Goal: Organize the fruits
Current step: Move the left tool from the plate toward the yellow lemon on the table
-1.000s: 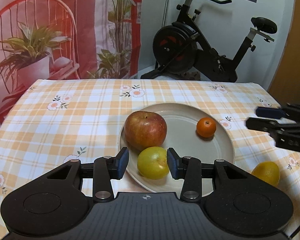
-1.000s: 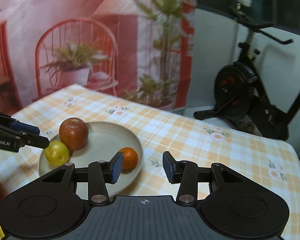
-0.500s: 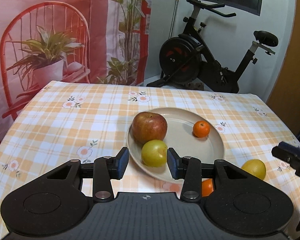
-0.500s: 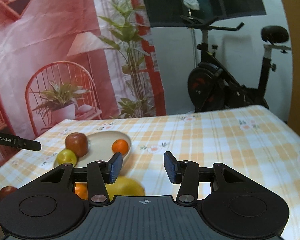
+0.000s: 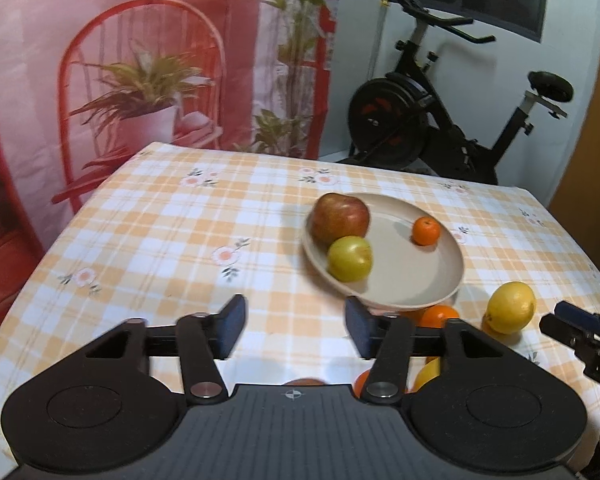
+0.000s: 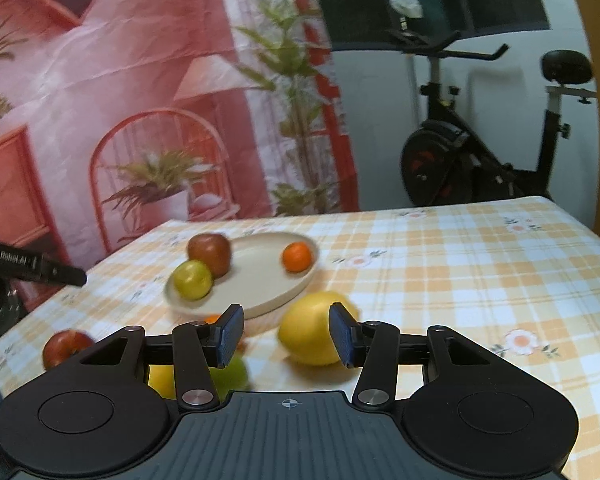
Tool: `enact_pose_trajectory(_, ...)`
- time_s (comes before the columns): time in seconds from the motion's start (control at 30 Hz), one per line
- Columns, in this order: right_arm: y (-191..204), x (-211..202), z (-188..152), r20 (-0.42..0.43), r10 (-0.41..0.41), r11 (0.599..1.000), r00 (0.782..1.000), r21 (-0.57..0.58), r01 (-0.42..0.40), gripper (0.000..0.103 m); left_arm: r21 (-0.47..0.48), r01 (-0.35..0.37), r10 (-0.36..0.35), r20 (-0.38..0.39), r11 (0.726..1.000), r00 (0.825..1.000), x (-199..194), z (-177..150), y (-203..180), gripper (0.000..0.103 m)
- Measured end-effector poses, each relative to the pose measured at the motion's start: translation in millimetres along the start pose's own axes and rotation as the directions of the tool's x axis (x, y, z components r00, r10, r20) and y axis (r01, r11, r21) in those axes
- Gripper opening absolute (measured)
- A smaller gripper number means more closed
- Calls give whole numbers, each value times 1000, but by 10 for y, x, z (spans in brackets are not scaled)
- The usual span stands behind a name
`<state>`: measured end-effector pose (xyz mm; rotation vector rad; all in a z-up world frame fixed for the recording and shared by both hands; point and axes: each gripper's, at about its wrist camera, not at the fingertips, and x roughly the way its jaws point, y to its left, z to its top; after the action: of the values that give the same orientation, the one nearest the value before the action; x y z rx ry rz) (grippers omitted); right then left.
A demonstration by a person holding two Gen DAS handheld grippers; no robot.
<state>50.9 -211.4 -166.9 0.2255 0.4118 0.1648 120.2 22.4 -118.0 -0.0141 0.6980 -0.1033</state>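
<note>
A beige plate (image 5: pixel 404 280) holds a red apple (image 5: pixel 340 218), a yellow-green apple (image 5: pixel 349 258) and a small orange (image 5: pixel 425 231). My left gripper (image 5: pixel 296 330) hangs over bare cloth in front of the plate, its jaws opening with nothing between them. A lemon (image 6: pixel 314 330) lies on the table in front of the plate (image 6: pixel 260 280). My right gripper (image 6: pixel 286 334) is low over it, open. The lemon sits between the fingertips, close to the right one and apart from the left one. In the left wrist view the lemon (image 5: pixel 509 307) lies just ahead of the right gripper (image 5: pixel 580 332).
Loose fruit lies near the table's front edge: a red apple (image 6: pixel 64 348), a green fruit (image 6: pixel 230 374), a yellow fruit (image 6: pixel 160 380) and oranges (image 5: pixel 440 316). The checked tablecloth (image 5: pixel 180 240) is bare to the left of the plate. An exercise bike (image 5: pixel 440 132) stands behind.
My left gripper has backed away from the yellow-green apple, which stays on the plate, and its jaws have widened. My right gripper has swung round and sunk to the lemon.
</note>
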Motion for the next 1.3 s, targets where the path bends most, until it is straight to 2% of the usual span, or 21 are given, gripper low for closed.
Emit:
enact_pose_trajectory(0.17,122,-27,-12,-5,12,999,1000,-32,-12,47,-6,-27,27,5,1000,1000,-104,-59,57,69)
enact_pose_trajectory(0.27,123,-45,-26,-8,-1,999,1000,-36,1,47,-2,-43,43,14,999,999,-156,-99,52,77)
enact_pose_trajectory(0.47,132,-83,-56,-13,-25,998,1000,-50,24,48,53,-79,76,54,995,996,-258,-207,-54,87)
enact_pose_trajectory(0.67,146,-90,-69,-22,-28,998,999,-57,27,49,93,-77,70,80,993,994,-322,-270,-129,88)
enact_pose_trajectory(1.0,-9,-32,15,-30,-72,995,997,-74,69,51,42,9,-13,108,999,994,-225,-96,-190,86)
enact_pose_trajectory(1.3,-313,184,85,-104,-72,991,992,-122,59,51,106,64,-75,100,992,992,82,203,-654,82)
